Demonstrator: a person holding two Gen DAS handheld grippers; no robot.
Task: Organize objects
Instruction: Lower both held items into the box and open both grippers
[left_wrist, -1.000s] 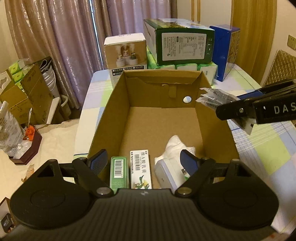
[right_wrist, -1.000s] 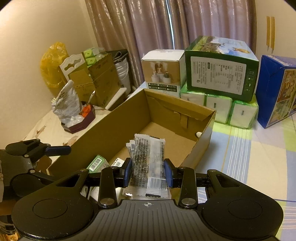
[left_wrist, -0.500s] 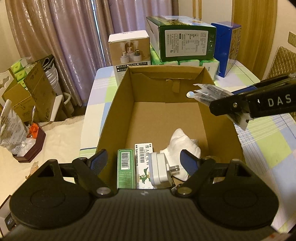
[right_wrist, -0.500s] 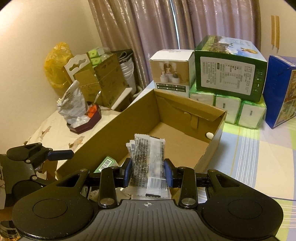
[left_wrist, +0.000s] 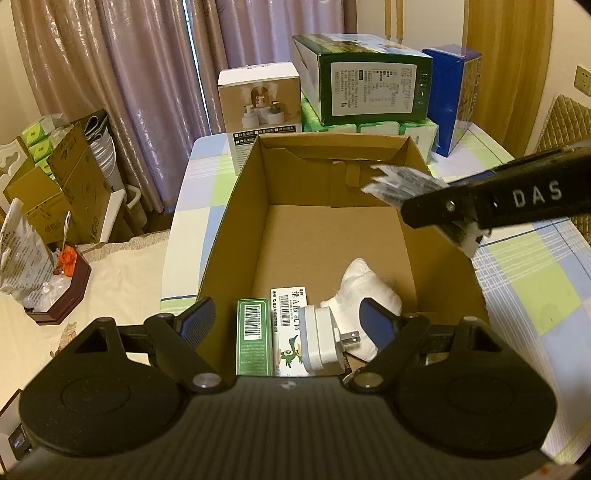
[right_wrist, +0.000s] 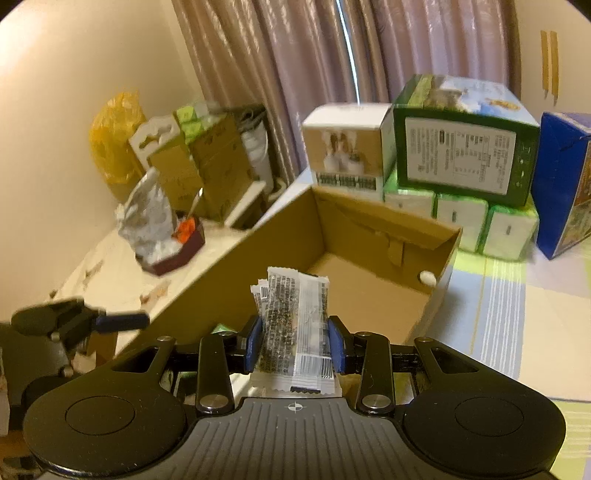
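The right tongs (right_wrist: 294, 345) grip a bundle of clear printed packets (right_wrist: 295, 328) between their blue pads, held above the right wall of the open cardboard box (left_wrist: 236, 221). The left tongs (left_wrist: 286, 319) gape wide and empty over the box's near end. Inside lie a green carton (left_wrist: 254, 334), a white carton (left_wrist: 288, 314), a white plug adapter (left_wrist: 325, 341) and a white cloth (left_wrist: 364, 282). The box sits on a checked surface (left_wrist: 532, 295).

Home living space, indicated by full-length curtains (left_wrist: 147, 92), checked tablecloth (left_wrist: 535, 288), tissue packs (right_wrist: 461, 218) stacked on the table, stored cartons (left_wrist: 70, 177) and a padded chair back (left_wrist: 569, 122).
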